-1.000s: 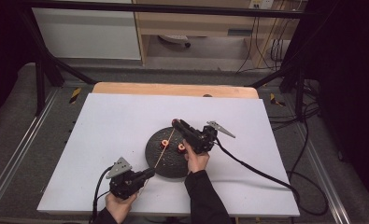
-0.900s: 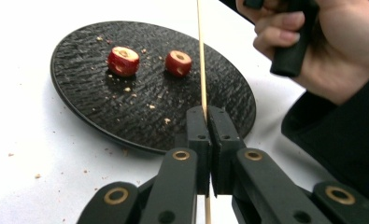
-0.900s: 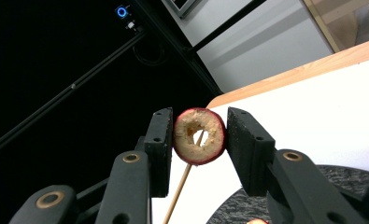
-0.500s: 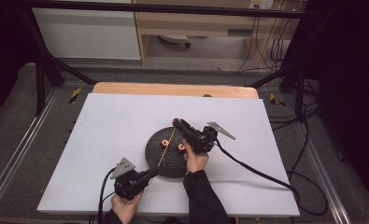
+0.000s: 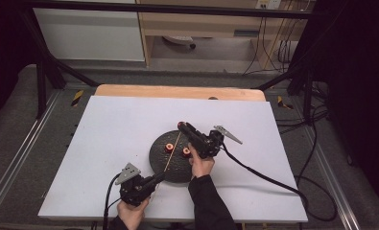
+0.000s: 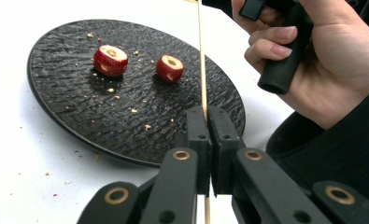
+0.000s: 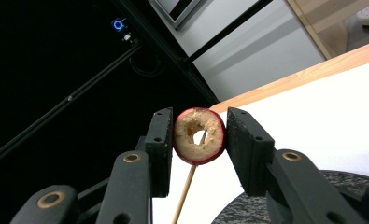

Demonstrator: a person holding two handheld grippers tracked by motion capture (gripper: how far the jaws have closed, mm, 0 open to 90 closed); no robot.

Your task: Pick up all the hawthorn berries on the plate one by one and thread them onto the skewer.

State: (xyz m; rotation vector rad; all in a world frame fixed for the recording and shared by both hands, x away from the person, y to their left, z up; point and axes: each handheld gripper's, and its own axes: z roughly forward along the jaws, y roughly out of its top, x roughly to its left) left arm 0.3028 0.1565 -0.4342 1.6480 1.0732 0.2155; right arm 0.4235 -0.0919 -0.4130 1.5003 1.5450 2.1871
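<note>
black plate [image 6: 70, 116] with two red cored fruit pieces [image 6: 110, 60]

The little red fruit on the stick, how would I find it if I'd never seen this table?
Look at the white table and find the round black plate near its middle. Above the plate's far edge, the right gripper squeezes a cored red fruit with a thin wooden skewer poking into its hole. The other two fruits lie loose on the plate; this one is held up.

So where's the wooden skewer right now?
The wooden skewer is clamped at its near end in the left gripper, slanting up over the black plate into the cored fruit the right gripper holds.
</note>
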